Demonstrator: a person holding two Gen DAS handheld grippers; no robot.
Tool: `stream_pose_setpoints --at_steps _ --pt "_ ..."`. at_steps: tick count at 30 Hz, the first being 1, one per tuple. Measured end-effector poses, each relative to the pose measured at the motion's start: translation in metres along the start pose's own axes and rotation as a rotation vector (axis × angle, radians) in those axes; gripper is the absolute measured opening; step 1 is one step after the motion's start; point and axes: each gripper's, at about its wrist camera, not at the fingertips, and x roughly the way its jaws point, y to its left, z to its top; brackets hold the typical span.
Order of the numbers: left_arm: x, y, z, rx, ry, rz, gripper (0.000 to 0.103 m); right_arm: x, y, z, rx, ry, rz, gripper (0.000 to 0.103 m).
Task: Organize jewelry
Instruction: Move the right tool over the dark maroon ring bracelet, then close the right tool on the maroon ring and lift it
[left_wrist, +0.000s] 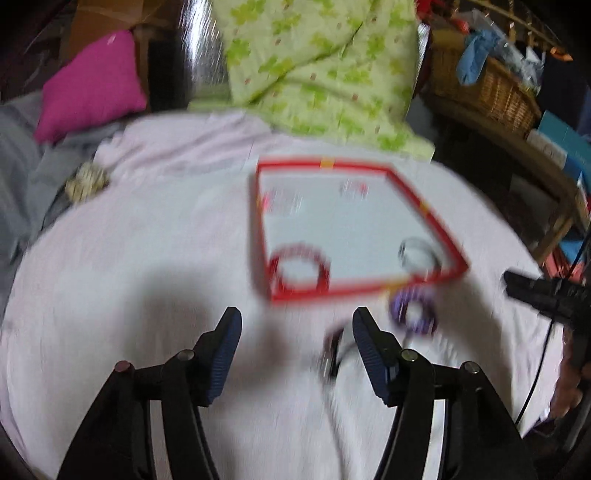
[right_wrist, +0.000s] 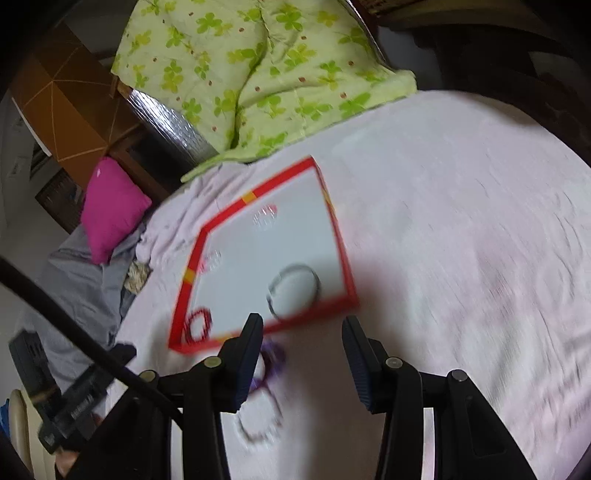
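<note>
We read the shallow red-rimmed tray with the white floor (left_wrist: 421, 206) as the collecting place: it lies flat on the pale pink bedsheet (left_wrist: 147, 229) so that pieces can be dropped in from above. Four are already inside — a red beaded bracelet (left_wrist: 299, 267) in the near left corner, a thin dark metal bangle (left_wrist: 419, 253) toward the near right corner, and two small blurred sparkly pieces (left_wrist: 282, 201) at the far side, too smeared to name.

Two pieces are not yet in. A purple beaded bracelet (left_wrist: 413, 308) lies on the sheet just outside the tray's near rim, and a thin dark loop of chain or bangle (left_wrist: 334, 350) rests nearer us, just beside the right finger of the left hand-held gripper (left_wrist: 297, 349).

That gripper is released, jaws wide and holding nothing. The right hand-held gripper (right_wrist: 302, 354) is likewise spread and empty, with the purple bracelet by its left finger — probably its next target.

Both views are motion-blurred; we can read no brand or writing for certain.
</note>
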Motion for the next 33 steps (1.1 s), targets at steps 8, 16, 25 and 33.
stream_pose_setpoints --at_steps 8,16,25,33 --pt "-0.004 0.004 -0.037 0.048 0.042 -0.007 0.063 -0.003 -0.012 -0.030 0.013 0.075 0.019 0.048" --pt "0.020 -0.004 -0.024 0.065 0.083 -0.059 0.063 0.028 -0.005 -0.027 0.065 0.150 0.078 0.048" --pt "0.027 -0.014 -0.026 0.102 0.113 -0.113 0.063 0.064 0.027 -0.027 0.050 0.190 0.128 0.048" --pt "0.033 -0.021 -0.029 0.127 0.125 -0.134 0.059 0.092 0.040 -0.034 0.021 0.222 0.030 0.017"
